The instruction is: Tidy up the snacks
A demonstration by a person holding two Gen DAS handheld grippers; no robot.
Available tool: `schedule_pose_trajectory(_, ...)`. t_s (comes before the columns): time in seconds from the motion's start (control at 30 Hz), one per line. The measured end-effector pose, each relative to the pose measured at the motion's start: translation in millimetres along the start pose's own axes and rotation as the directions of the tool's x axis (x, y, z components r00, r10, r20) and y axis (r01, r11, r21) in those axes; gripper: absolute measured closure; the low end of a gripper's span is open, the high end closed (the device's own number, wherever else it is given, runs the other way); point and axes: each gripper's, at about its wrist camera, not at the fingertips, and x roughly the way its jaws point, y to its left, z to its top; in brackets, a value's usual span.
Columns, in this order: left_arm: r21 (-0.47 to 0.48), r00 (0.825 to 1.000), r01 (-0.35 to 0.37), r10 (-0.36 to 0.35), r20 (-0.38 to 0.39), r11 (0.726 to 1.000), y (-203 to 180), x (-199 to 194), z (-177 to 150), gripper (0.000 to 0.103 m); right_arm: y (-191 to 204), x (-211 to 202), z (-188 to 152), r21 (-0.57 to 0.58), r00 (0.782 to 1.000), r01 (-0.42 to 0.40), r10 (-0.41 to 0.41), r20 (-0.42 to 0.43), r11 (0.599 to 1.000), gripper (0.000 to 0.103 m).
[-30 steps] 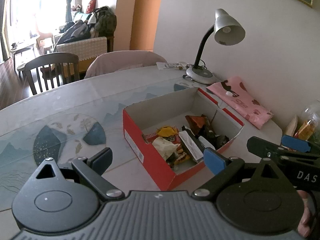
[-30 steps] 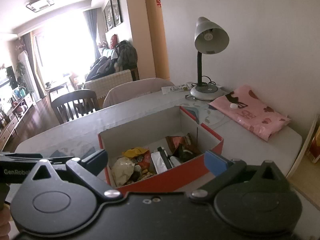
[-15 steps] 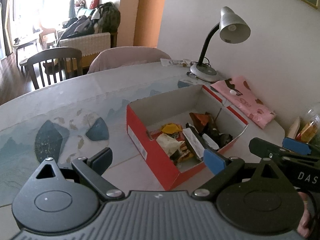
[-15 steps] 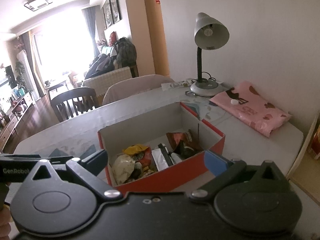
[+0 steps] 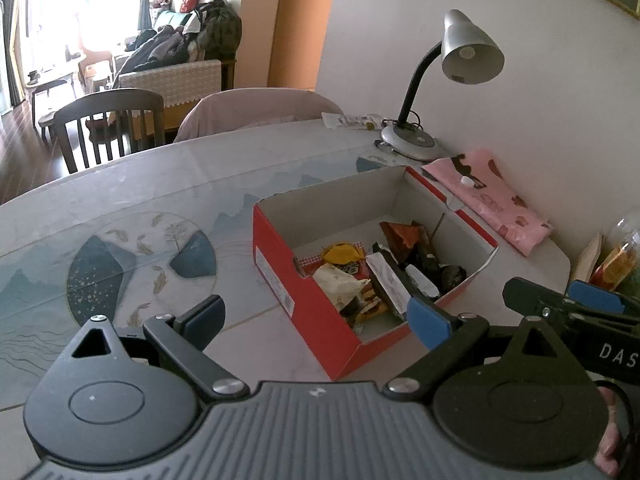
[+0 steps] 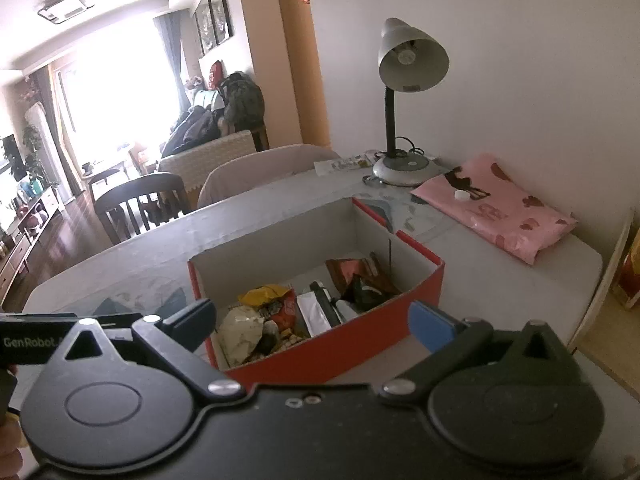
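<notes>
A red cardboard box with a white inside stands on the table, holding several wrapped snacks in yellow, white, brown and black wrappers. My left gripper hovers before the box's near corner, open, with nothing between its blue pads. My right gripper hangs just above the box's near red wall, also open and empty. Its tip shows at the right edge of the left wrist view as the right gripper.
A grey desk lamp stands at the wall behind the box. A pink packet lies beside it. A white wrapper lies near the lamp base. Chairs line the table's far edge. Jars stand at far right.
Both views have shifted a little; the box sits slightly further right in the left wrist view and lower in the right one. Both grippers stay open and empty.
</notes>
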Motion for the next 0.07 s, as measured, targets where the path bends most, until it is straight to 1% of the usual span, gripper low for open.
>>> schedule_pose_trajectory(0.07,-0.001,1.000,0.007,-0.007,-0.003,1.000,0.2,0.3,-0.1,0.005,0.2,-0.3,-0.1,-0.001,1.000,0.000,0.000,0.000,1.000,0.000)
